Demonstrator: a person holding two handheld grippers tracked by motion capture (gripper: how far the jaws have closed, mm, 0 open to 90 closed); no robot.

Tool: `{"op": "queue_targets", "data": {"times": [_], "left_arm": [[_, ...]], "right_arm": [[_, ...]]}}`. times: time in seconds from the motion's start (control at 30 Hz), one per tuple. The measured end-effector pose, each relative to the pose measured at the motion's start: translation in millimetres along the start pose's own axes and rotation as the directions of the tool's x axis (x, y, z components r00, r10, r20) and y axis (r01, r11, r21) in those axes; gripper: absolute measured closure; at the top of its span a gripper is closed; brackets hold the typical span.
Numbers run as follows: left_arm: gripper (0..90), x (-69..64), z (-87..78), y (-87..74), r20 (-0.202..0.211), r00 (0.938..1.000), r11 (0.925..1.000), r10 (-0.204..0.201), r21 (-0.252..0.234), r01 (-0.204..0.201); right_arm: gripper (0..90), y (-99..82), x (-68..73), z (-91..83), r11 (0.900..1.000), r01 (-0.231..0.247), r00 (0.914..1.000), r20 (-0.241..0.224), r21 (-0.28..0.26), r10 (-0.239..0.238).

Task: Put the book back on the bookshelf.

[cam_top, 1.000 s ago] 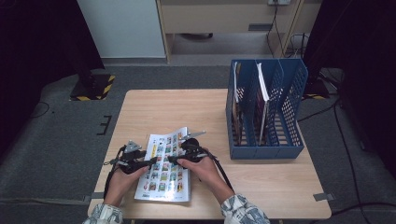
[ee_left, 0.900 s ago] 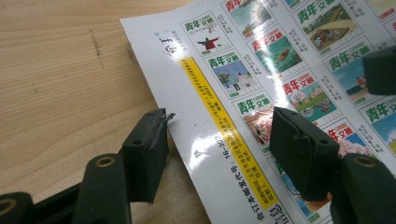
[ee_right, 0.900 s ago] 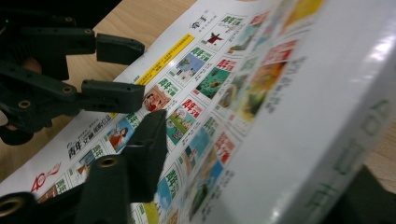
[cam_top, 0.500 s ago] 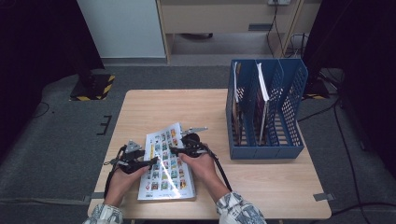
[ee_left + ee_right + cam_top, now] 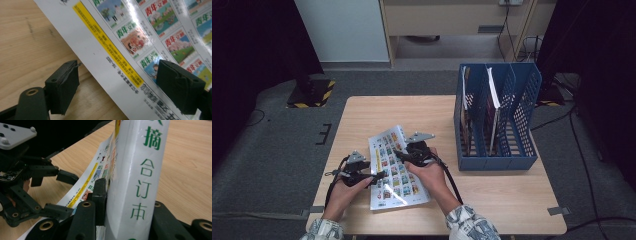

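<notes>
A thick magazine point(image 5: 398, 186) with a white cover of small colour pictures lies on the wooden table point(image 5: 362, 115). My right gripper point(image 5: 401, 154) is shut on its spine side, which is lifted off the table. In the right gripper view the white spine point(image 5: 140, 170) with green characters stands between the pads of the right gripper point(image 5: 127, 195), whose jaws have just been closing on it. My left gripper point(image 5: 379, 175) is at the magazine's left edge. Its jaws point(image 5: 120, 75) have just been opening and straddle the cover's edge point(image 5: 112, 50) without pressing on it.
A blue mesh file rack point(image 5: 522, 105) with three slots stands at the table's right side, with a few magazines upright in it. Bare table lies behind the magazine and to its left. Dark floor and a cabinet are beyond the far edge.
The right gripper has closed on the magazine's spine side and raised it, so the magazine now tilts up on the right. The left gripper's jaws have spread; that hand has stayed put.
</notes>
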State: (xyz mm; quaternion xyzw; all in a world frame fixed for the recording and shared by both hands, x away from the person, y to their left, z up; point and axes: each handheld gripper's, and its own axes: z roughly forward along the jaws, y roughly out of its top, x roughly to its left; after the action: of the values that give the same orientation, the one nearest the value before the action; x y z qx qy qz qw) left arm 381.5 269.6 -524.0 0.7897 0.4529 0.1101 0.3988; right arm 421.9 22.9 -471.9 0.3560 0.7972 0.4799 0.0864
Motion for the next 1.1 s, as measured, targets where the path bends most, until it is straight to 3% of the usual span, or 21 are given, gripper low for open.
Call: {"op": "queue_targets", "data": {"times": [0.3, 0.63, 0.87, 1.1], "left_arm": [[20.4, -0.3, 1.8, -0.7, 0.072, 0.9974, 1.0000, -0.009, 0.002, 0.009], [28.7, -1.7, 3.3, -0.3, 0.145, 0.9893, 0.9999, -0.014, 0.002, 0.014], [32.3, 1.0, 1.0, 1.2, 0.157, 0.9875, 0.9997, -0.010, -0.020, 0.013], [51.1, 8.3, -6.6, 4.8, 0.150, 0.9872, 0.9959, -0.054, -0.064, 0.064]], "right_arm": [[72.8, 6.1, 4.1, -9.0, 0.9948, 0.076, 0.9970, 0.017, -0.068, -0.075], [73.3, 12.7, 4.7, -18.9, 0.9836, 0.101, 0.9949, 0.021, -0.150, -0.099], [73.6, 17.9, 9.8, -25.1, 0.9697, 0.135, 0.9905, 0.003, -0.204, -0.137], [73.8, 22.3, 11.5, -31.3, 0.9558, 0.156, 0.9865, -0.008, -0.249, -0.163]]}}
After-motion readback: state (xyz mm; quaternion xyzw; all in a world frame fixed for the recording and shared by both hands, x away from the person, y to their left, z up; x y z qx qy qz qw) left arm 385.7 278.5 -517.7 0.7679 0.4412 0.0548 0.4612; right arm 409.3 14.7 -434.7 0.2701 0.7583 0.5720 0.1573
